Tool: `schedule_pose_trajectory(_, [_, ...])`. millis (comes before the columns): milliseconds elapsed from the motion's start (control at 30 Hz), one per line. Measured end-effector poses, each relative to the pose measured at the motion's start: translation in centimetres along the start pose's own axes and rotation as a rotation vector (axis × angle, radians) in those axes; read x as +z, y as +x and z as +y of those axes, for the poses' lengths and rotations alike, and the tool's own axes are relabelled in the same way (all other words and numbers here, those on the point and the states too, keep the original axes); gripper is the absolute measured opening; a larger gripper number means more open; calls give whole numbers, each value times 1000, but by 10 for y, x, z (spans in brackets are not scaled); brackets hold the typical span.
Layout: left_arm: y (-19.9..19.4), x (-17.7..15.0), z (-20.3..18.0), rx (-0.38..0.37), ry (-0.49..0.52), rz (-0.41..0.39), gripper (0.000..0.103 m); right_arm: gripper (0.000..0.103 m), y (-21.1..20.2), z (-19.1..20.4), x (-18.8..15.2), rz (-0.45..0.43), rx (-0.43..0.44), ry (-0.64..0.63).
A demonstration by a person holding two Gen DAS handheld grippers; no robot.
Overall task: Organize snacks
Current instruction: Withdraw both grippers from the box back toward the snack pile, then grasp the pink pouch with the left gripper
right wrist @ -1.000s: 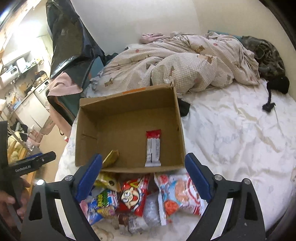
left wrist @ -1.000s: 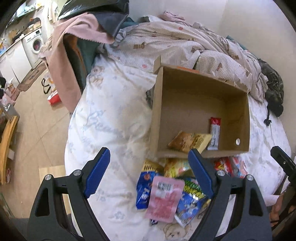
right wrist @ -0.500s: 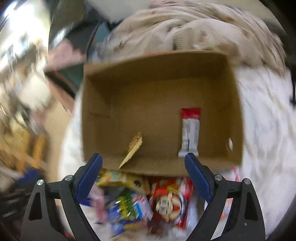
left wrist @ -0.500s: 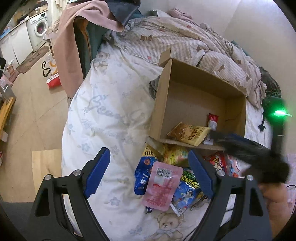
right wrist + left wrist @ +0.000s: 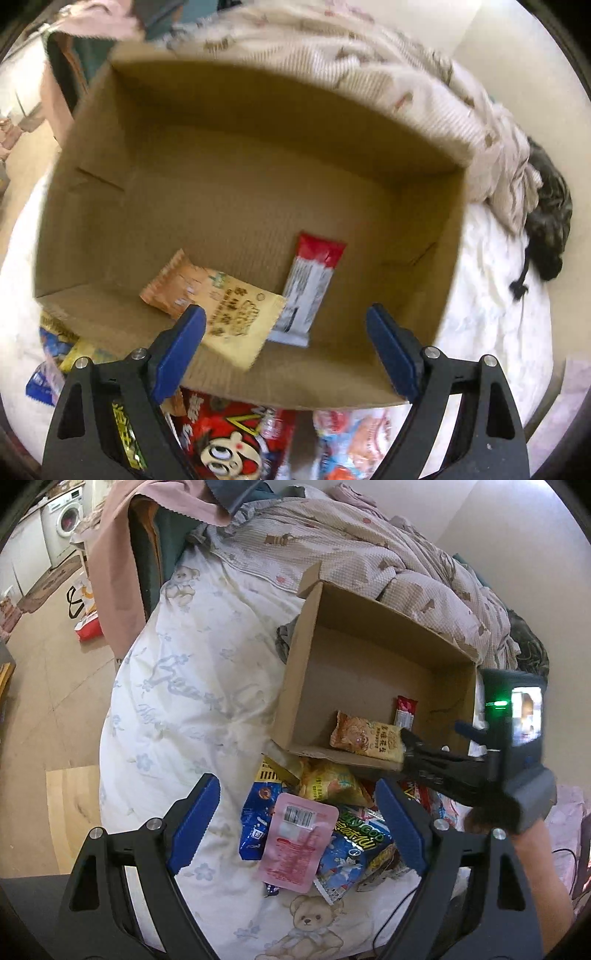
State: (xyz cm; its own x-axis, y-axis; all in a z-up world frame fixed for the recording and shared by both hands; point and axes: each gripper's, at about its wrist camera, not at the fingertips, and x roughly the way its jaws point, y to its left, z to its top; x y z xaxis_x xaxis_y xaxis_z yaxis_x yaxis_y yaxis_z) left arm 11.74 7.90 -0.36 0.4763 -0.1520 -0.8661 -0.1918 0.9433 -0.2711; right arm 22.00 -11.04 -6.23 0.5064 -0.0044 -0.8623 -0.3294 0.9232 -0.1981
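Observation:
An open cardboard box (image 5: 369,635) (image 5: 110,155) lies on the bed. Inside it are an orange-yellow snack packet (image 5: 365,736) (image 5: 218,295) and a red-and-white bar (image 5: 405,710) (image 5: 314,280). A heap of snack packs lies in front of the box, with a pink pouch (image 5: 297,840), a blue pack (image 5: 256,819), a yellow pack (image 5: 328,784) and a red pack (image 5: 236,439). My left gripper (image 5: 299,823) is open and empty above the heap. My right gripper (image 5: 286,350) is open and empty over the box's near wall; it also shows in the left wrist view (image 5: 443,760).
A rumpled checked quilt (image 5: 351,554) is bunched behind the box. A dark garment (image 5: 550,221) lies on the white sheet (image 5: 192,686) at the right. A chair draped in pink cloth (image 5: 122,554) stands by the bed's left edge, with floor beyond.
My right gripper has moved forward from the heap to over the box. The left gripper has shifted back and up a little. Both stay open.

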Motion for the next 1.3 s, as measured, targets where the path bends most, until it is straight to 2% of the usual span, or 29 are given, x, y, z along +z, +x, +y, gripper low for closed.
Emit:
schedule_pose_trajectory(133, [5,-3,-3,20,8,4,84,90,-30,-17,-8,-68,66,33])
schedule_pose_trajectory(233, [9,-5,-3,36,11,7,84,90,-55,-36,-20,-101,149,103])
schedule_pose_trajectory(567, [14,-18,-3,90,27,-4,84,91,-102,-88,-100,-142,359,384])
schedule_pose_trajectory(833, [17,-32,-4,109,57,11,84,91,-111,-90,-136,-172,405,439])
schedule_pose_trajectory(1000, [21,-42,5,110,12,38,84,91,-108,-82,-139,-169,433,440])
schedule_pose_trajectory(1300, [23,-49,18,126,-38,51,84,91,-93,-71,-149,-93,426,463])
